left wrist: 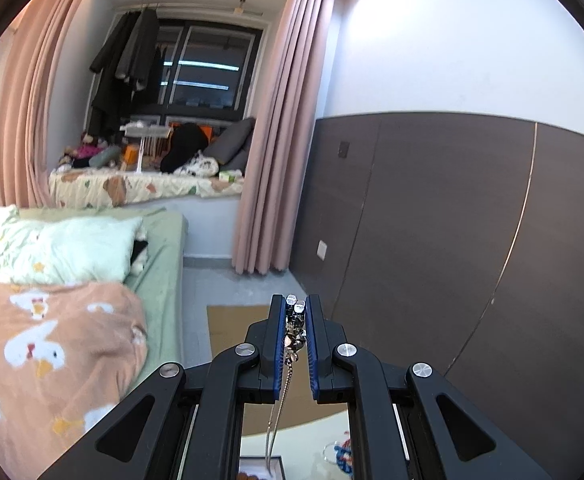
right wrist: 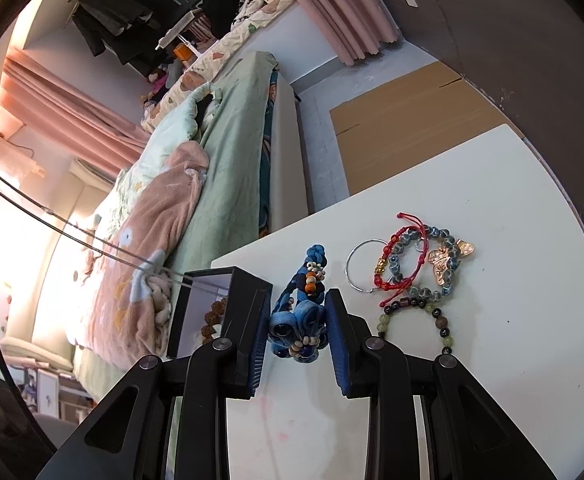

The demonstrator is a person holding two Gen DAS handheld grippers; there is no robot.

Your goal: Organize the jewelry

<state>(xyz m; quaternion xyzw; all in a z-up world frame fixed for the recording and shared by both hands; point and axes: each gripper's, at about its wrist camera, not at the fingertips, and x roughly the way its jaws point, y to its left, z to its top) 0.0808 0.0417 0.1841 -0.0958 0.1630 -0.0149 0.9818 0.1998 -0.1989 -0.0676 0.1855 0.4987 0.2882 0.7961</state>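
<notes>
My left gripper (left wrist: 295,312) is shut on a silver necklace (left wrist: 294,334), held high above the table; its thin chain (left wrist: 279,400) hangs down toward a black jewelry box (left wrist: 259,468). In the right wrist view the chain (right wrist: 71,236) runs taut from the upper left into the open black box (right wrist: 211,304), which holds brown beads. My right gripper (right wrist: 298,320) is closed around a blue braided fabric bracelet (right wrist: 300,320) with beads, lying on the white table (right wrist: 492,340).
Right of the blue bracelet lie a silver ring hoop (right wrist: 362,266), a red cord bracelet (right wrist: 404,256), a blue bead bracelet with a gold butterfly charm (right wrist: 444,260) and a dark bead bracelet (right wrist: 416,320). A bed (right wrist: 211,184) stands left of the table; cardboard (right wrist: 412,128) lies on the floor.
</notes>
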